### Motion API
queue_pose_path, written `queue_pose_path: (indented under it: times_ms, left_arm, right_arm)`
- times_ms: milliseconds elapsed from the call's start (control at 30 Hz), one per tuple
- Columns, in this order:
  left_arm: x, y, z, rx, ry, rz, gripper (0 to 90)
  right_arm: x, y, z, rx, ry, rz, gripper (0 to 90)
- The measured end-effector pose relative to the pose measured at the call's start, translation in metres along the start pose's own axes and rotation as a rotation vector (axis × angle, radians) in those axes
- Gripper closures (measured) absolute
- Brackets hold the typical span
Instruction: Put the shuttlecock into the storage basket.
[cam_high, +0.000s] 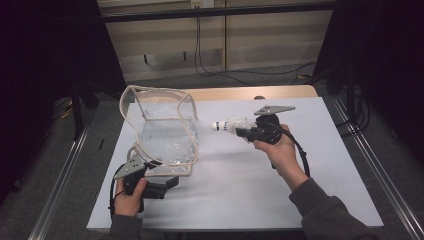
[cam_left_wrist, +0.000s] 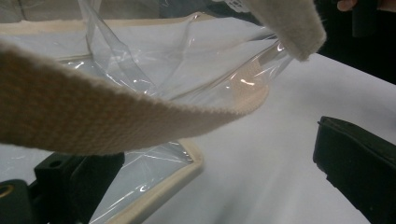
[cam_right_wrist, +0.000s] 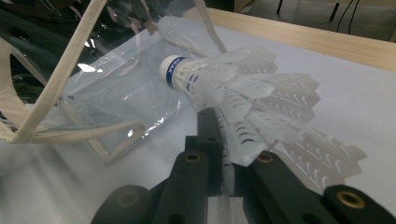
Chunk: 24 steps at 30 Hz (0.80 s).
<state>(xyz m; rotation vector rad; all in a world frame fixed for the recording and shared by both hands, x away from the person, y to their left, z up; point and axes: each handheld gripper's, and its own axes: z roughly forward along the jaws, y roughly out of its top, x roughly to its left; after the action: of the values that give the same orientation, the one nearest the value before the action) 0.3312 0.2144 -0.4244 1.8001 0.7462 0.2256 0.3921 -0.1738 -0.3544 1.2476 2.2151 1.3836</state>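
White counter with a wooden far edge, dark floor and rails on both sides. Clear bag with cream trim standing open at the left half, mouth turned toward the right. Left gripper at the bag's near corner, jaws wide, one against the plastic. Right gripper lifted over mid-counter, jaws clamped on a white shuttlecock, cork aimed at the bag, just apart from its rim. Bare sheet to the right and near edge.
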Motion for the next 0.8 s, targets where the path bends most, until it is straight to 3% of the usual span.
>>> queue_pose_path:
  times_ms: [800]
  left_arm:
    - [0.0,0.0,-0.001,-0.004,-0.003,-0.003,2.1]
  right_arm:
    - [0.017,0.044,-0.004,-0.009,-0.001,-0.05,89.1]
